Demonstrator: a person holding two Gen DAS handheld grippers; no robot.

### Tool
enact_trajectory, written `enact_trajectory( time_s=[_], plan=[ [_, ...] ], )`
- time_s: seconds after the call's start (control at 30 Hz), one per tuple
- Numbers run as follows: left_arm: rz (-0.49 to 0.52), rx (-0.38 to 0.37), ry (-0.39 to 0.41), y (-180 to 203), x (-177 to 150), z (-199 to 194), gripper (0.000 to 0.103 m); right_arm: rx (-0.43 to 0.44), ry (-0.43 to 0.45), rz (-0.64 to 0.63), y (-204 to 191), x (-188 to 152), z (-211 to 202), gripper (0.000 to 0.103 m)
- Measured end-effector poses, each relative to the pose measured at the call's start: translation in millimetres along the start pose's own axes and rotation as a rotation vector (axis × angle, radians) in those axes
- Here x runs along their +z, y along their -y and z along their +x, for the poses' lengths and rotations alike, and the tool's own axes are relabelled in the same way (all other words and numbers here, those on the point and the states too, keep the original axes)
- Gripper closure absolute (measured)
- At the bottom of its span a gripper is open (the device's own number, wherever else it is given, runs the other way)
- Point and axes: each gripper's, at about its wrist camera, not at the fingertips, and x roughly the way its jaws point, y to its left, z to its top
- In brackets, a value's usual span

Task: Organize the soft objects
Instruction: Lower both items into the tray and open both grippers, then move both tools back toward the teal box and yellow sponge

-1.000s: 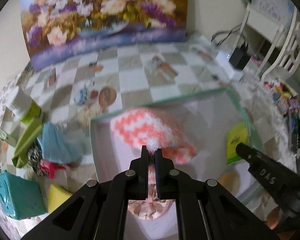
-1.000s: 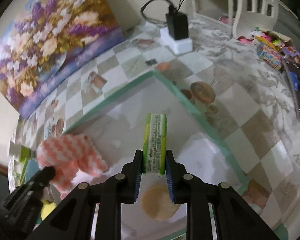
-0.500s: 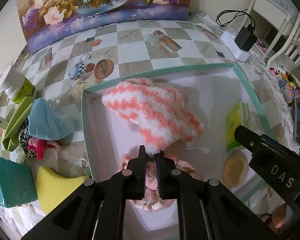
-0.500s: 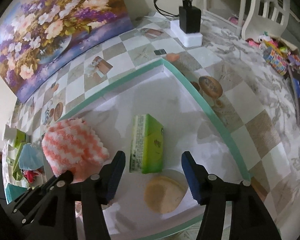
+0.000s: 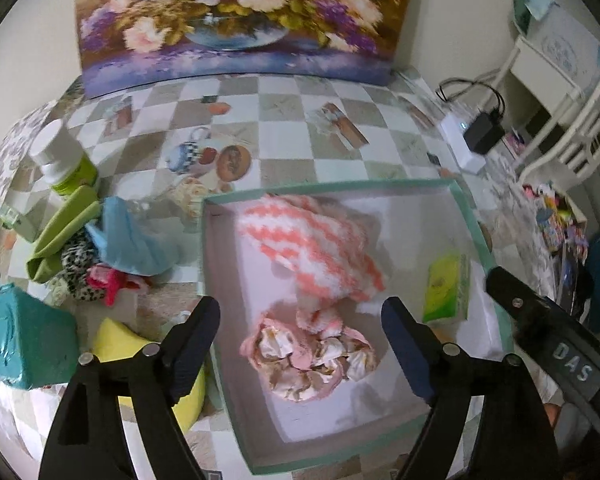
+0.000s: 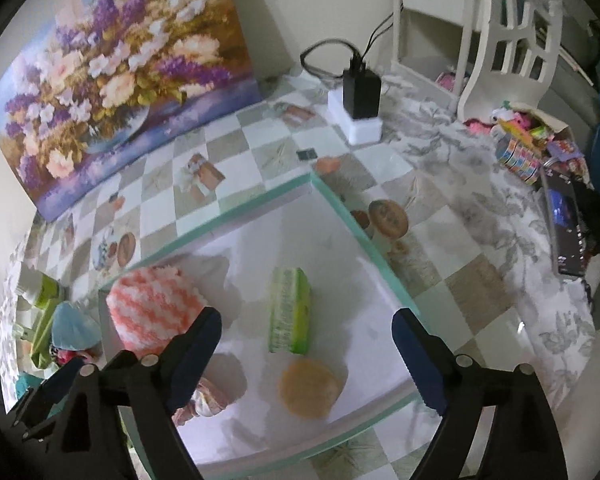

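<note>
Both claws are held spread wide over the tray (image 5: pixel 472 220), left claw (image 5: pixel 300 344) and right claw (image 6: pixel 306 356), nothing gripped. The striped cloth (image 5: pixel 312 248) is draped onto the pink bundle (image 5: pixel 312 356) inside, with the green pack (image 6: pixel 290 310) and round sponge (image 6: pixel 310 388) alongside.

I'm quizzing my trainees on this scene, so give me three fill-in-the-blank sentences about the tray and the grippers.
1. The striped cloth lies inside the ____-rimmed tray.
2. Both the left gripper and the right gripper are ____.
3. The yellow sponge lies ____ the tray.

Missing words: green; open; outside
</note>
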Motion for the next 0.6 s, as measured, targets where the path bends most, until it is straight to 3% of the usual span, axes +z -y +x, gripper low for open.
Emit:
enact_trajectory(
  time_s=[0.07,0.23,0.3,0.6],
  plan=[
    [-0.028,-0.001,0.017,-8.3,1.1,-6.9,0.012,0.002,0.027,-0.003,-1.1,1.4,-9.5,0.010],
    [-0.125,-0.033,0.066,-42.5,8.3,-30.7,0.010,0.031,0.083,-0.010,-6.9,1.4,-31.4,0.006],
    [-0.167,-0.033,0.086,-57.7,9.9,-40.3,0.003,0.047,0.093,-0.010,-9.6,-0.3,-36.2,0.004],
    [-0.331,0.000,0.136,-126.9,4.4,-78.9,0.002,0.093,0.085,-0.100,-43.3,-14.9,-39.9,0.002]
  ],
)
